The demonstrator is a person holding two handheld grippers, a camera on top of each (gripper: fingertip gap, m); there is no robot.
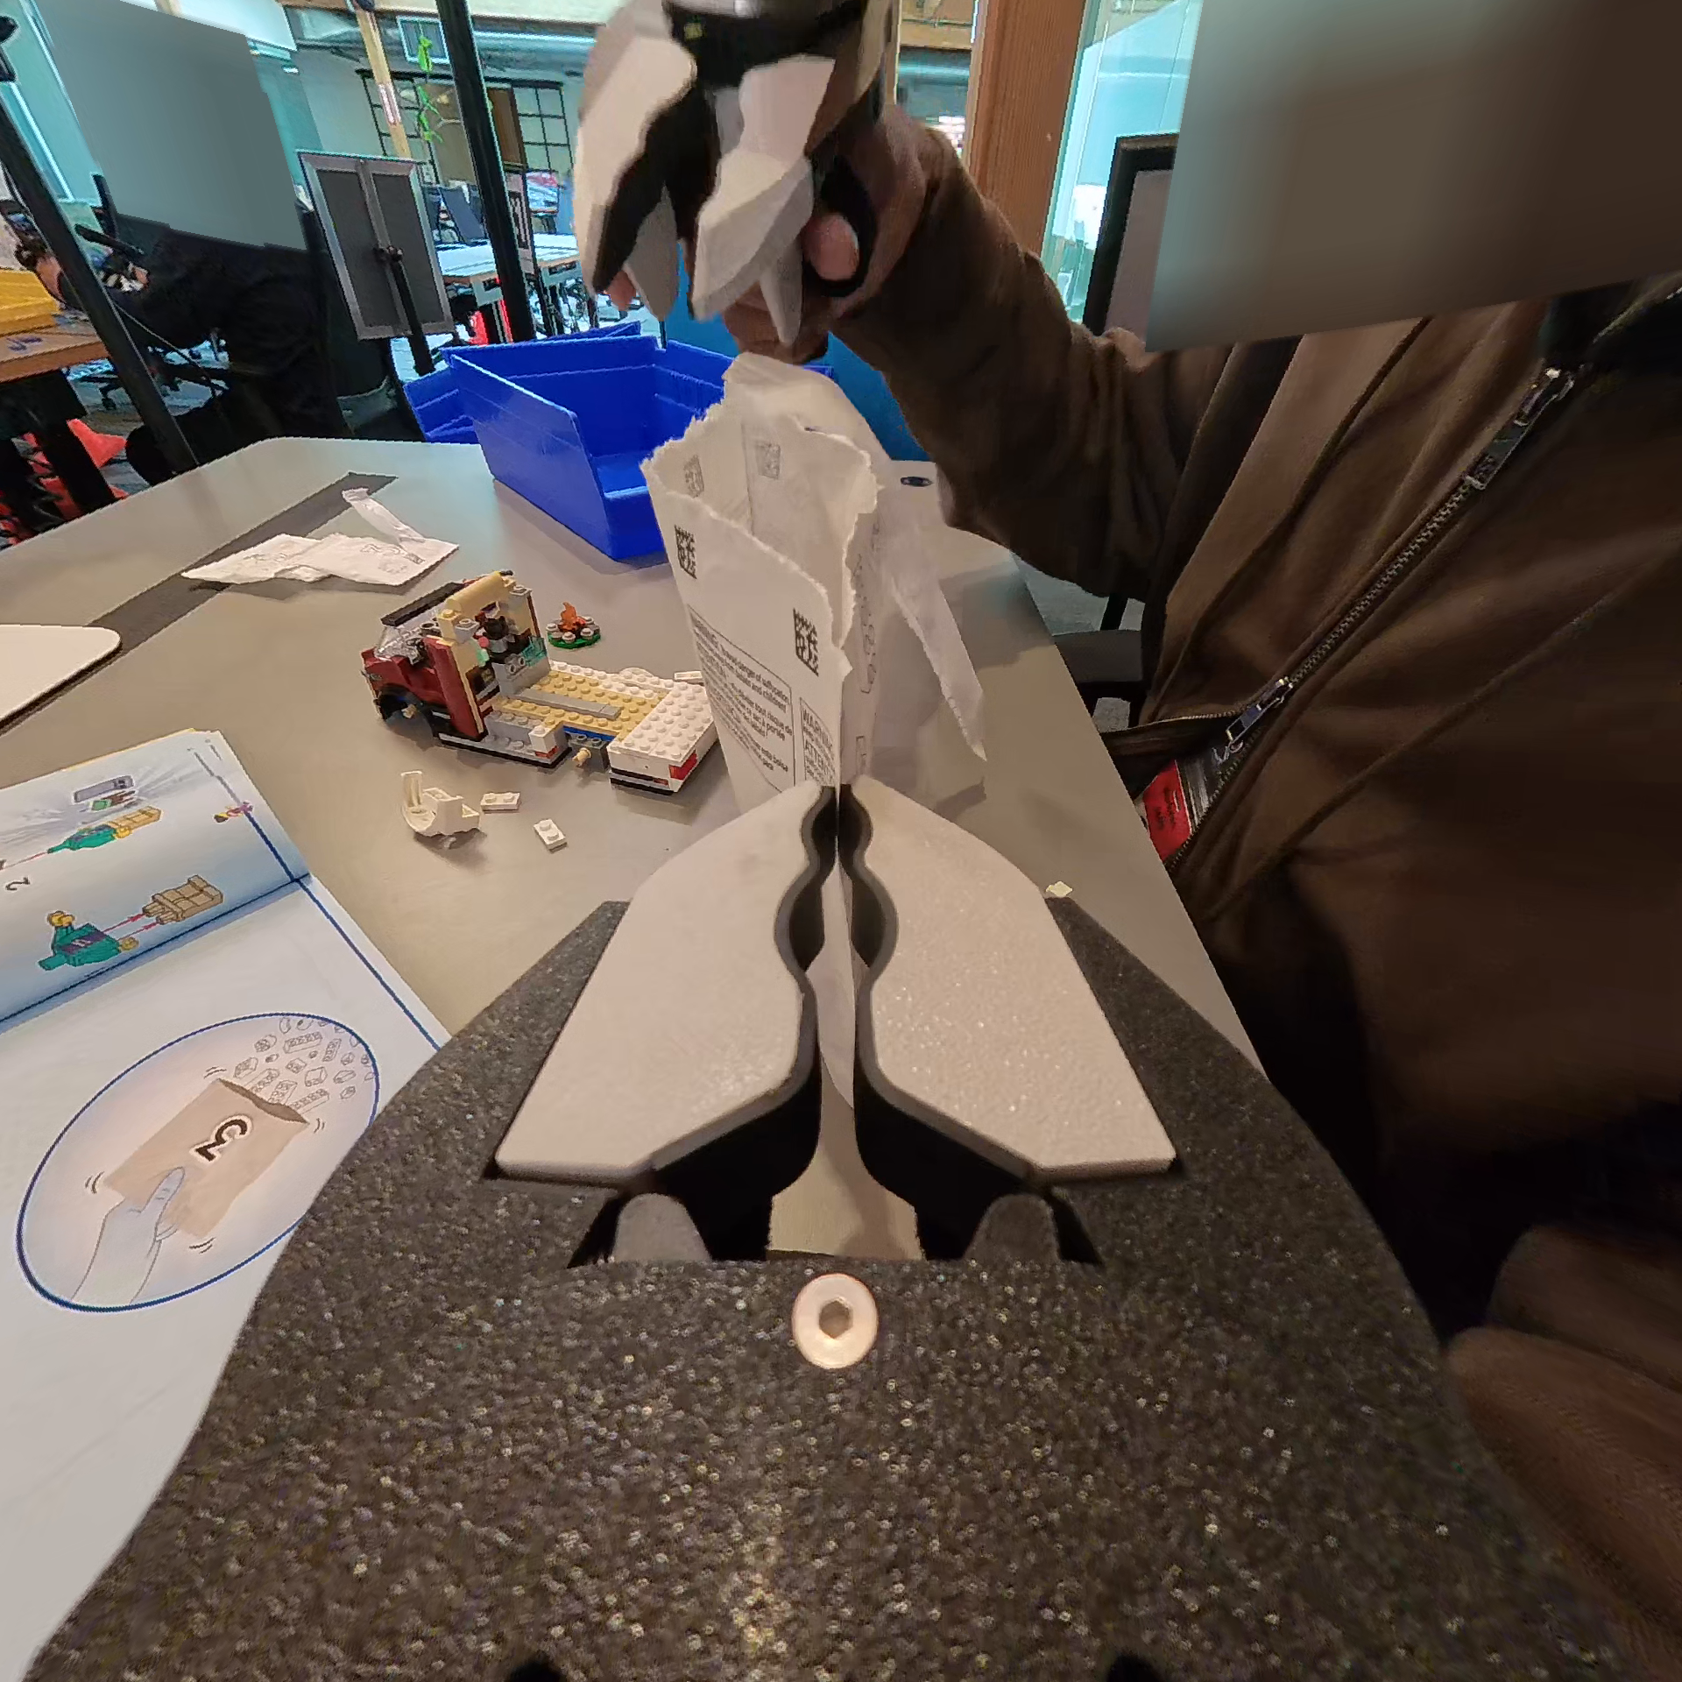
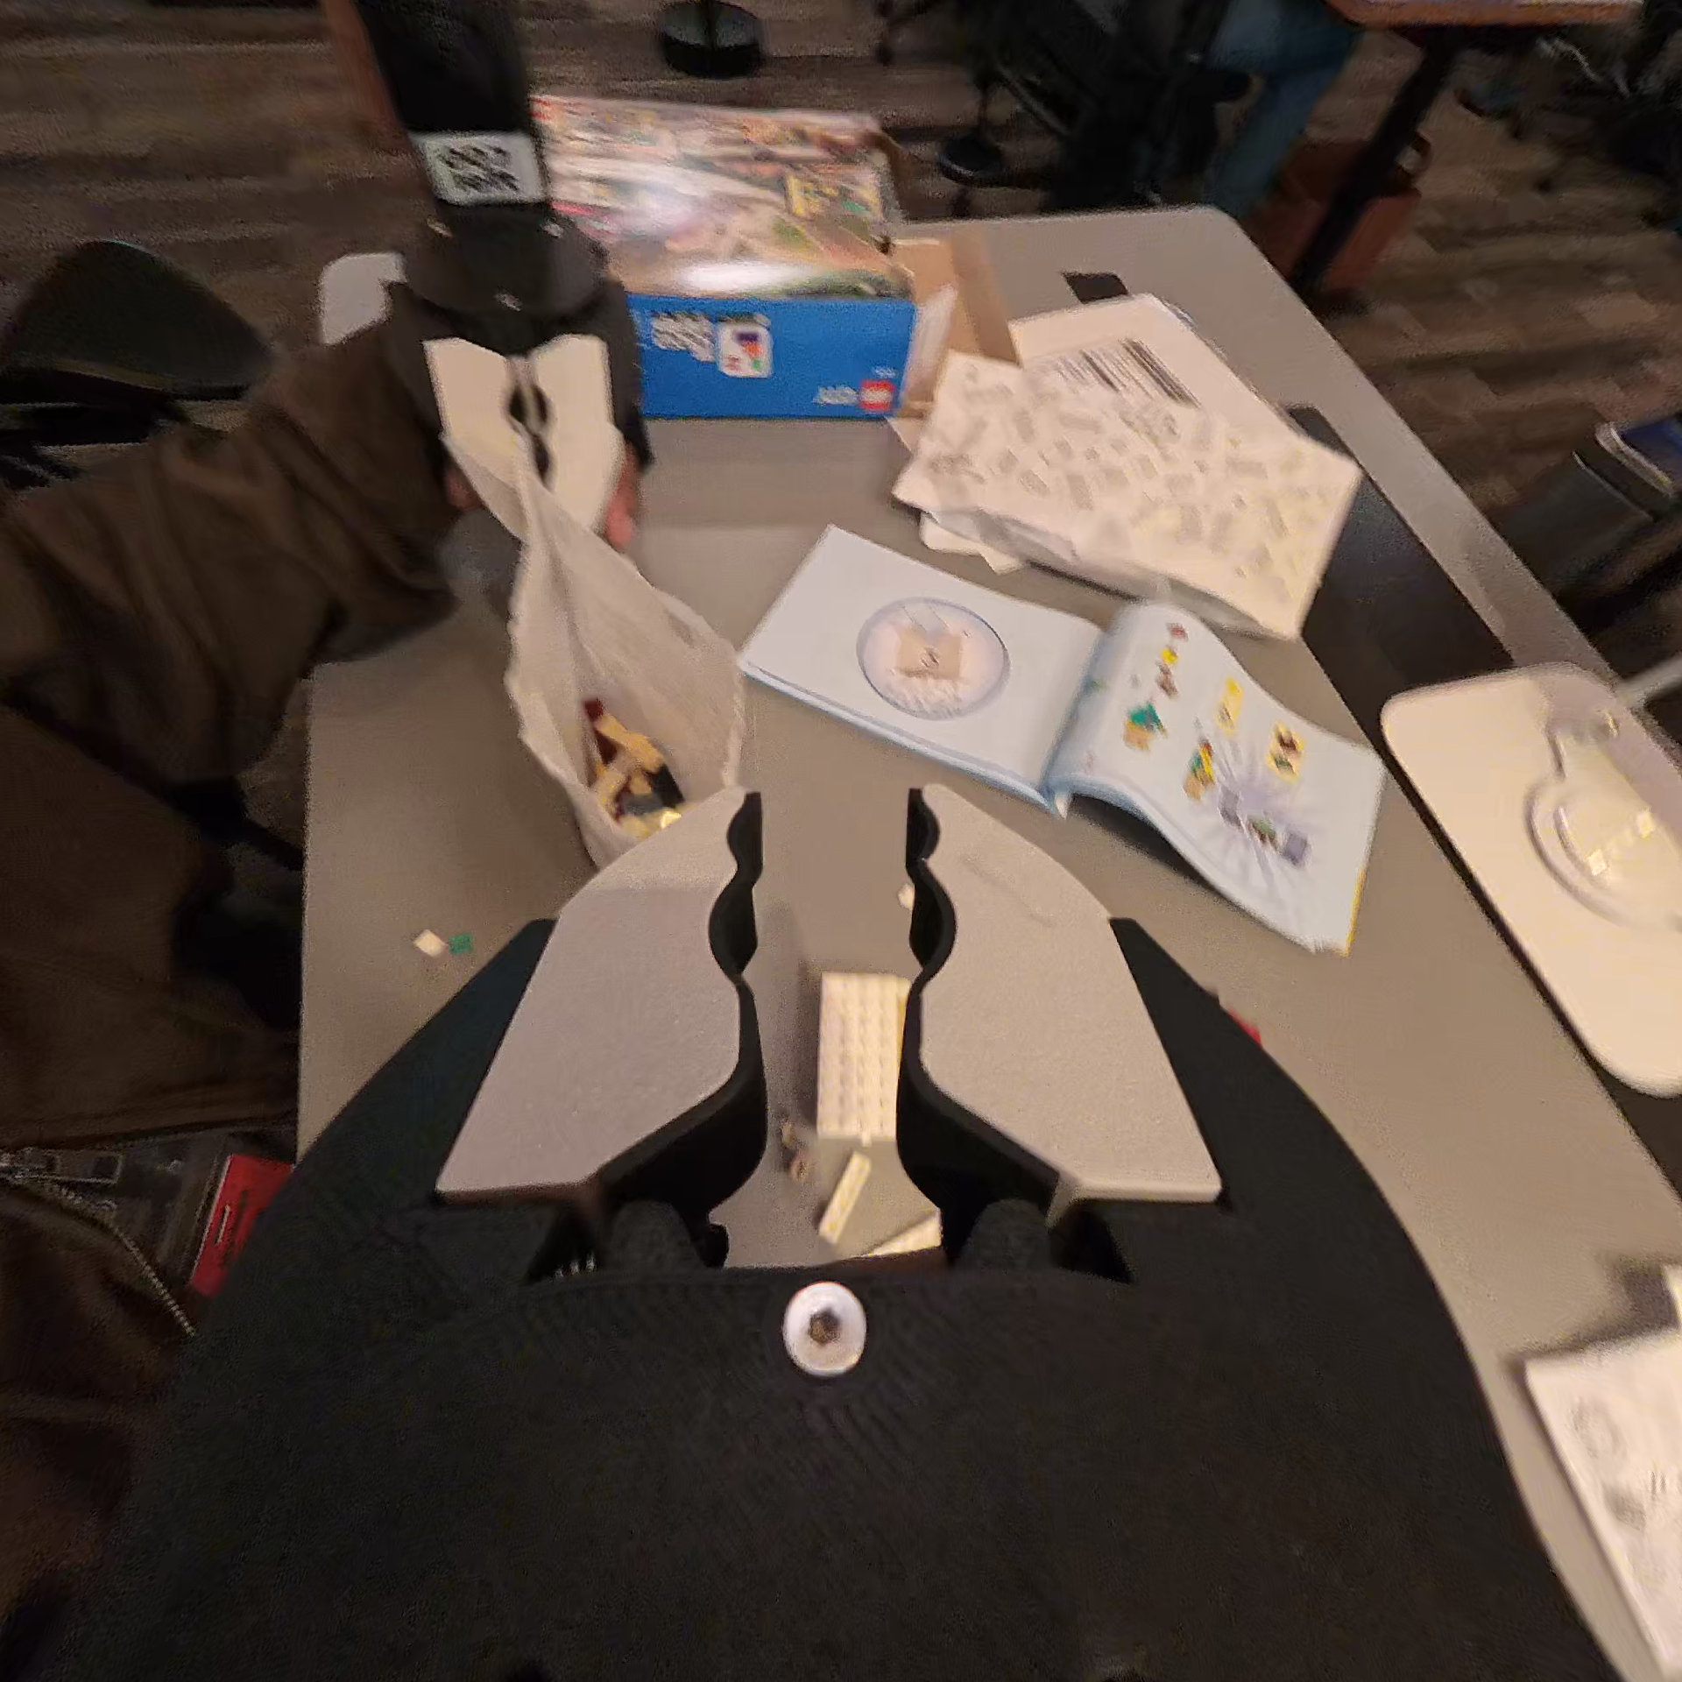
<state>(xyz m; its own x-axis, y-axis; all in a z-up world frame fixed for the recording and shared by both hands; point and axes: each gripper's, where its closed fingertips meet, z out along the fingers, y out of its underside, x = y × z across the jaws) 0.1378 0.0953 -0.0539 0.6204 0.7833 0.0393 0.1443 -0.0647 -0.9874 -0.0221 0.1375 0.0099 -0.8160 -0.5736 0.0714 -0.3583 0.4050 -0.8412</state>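
The right gripper [image 2: 833, 801] hangs over the grey table [image 2: 1365, 1047], jaws apart with nothing between them. At ten o'clock, just beside its left fingertip, a torn white paper bag [image 2: 628, 655] of bricks is pinched by the left gripper [image 2: 528, 423]. At two o'clock lies an open instruction booklet [image 2: 1047, 692].

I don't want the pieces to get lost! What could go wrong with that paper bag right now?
1. The bag is torn open and only the left gripper pinches it, at one edge. It might rip further.
2. Loose bricks sit inside the open bag. If it tips, they could spill.
3. The bag hangs near the table edge, so spilled pieces may fall off.
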